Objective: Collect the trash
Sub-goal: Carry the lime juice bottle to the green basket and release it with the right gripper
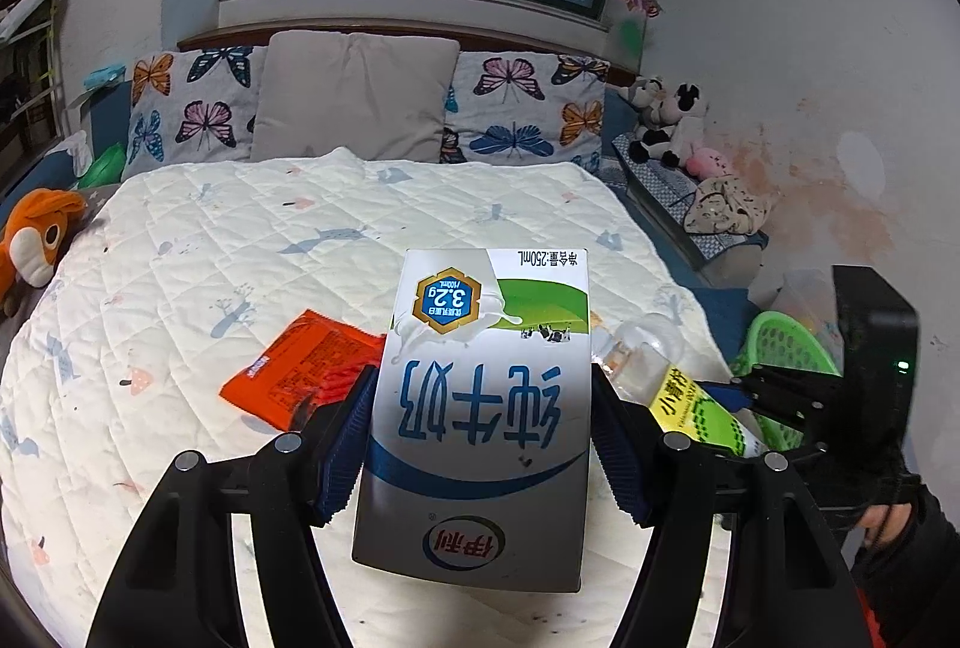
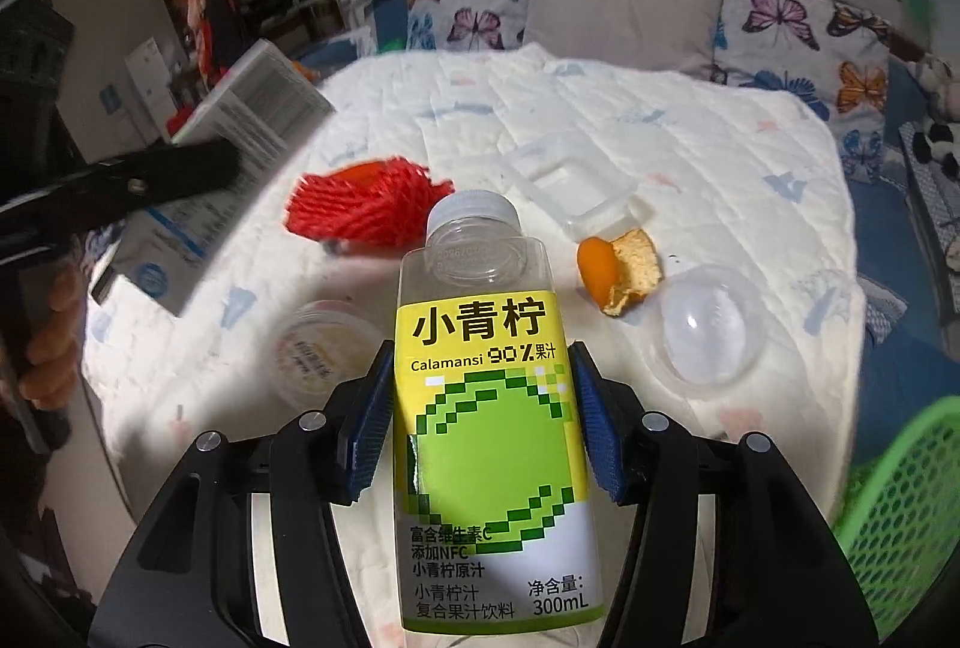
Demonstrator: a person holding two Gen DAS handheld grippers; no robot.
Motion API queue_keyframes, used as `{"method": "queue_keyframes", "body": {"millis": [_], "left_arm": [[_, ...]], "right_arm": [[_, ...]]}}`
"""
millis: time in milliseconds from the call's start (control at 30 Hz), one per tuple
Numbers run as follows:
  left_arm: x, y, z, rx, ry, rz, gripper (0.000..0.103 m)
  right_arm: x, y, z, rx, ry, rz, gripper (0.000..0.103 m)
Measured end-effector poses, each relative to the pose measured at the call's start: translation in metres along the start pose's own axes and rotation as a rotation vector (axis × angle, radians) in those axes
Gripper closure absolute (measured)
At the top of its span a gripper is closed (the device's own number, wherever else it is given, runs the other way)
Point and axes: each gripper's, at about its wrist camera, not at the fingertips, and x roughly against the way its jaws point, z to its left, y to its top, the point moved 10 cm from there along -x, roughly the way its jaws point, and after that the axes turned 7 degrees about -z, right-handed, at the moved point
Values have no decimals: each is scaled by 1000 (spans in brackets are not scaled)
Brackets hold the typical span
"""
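Bedroom, white quilted bed [image 1: 240, 240] under a window, butterfly pillows [image 1: 198, 108] at the head. Your left gripper [image 1: 483, 408] has its fingers [image 1: 351, 438] closed on a milk carton [image 1: 480, 408], print upside down, held above the quilt. Your right gripper [image 2: 483, 414] has its fingers [image 2: 372, 408] clamped on a lime juice bottle [image 2: 486, 408], white cap on, apparently empty. Still on the bed: orange wrapper [image 1: 294, 372], red foam net [image 2: 366, 207], clear tray [image 2: 576, 186], orange peel [image 2: 618, 270], clear dome lid [image 2: 702, 330], small cup [image 2: 318, 348]. Green basket [image 2: 900, 498] sits off the bed's right edge, near the bottle
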Motion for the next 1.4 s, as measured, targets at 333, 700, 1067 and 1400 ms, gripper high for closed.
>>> {"method": "queue_keyframes", "body": {"millis": [333,700,1067,1400], "left_arm": [[2,-1,-54,-50,-82,-1,38],[-11,-5,-144,-135,-197,21,38],[-23,-11,-211,-200,-262,52,38],[-41,-23,-255,-247,-304,95,38]], "right_arm": [[71,-14,-33,-89,-111,-85,47],[140,-70,-141,-238,-347,-92,47],[159,-120,-231,-385,-479,-61,44],[190,-124,-235,-401,-496,-124,34]]}}
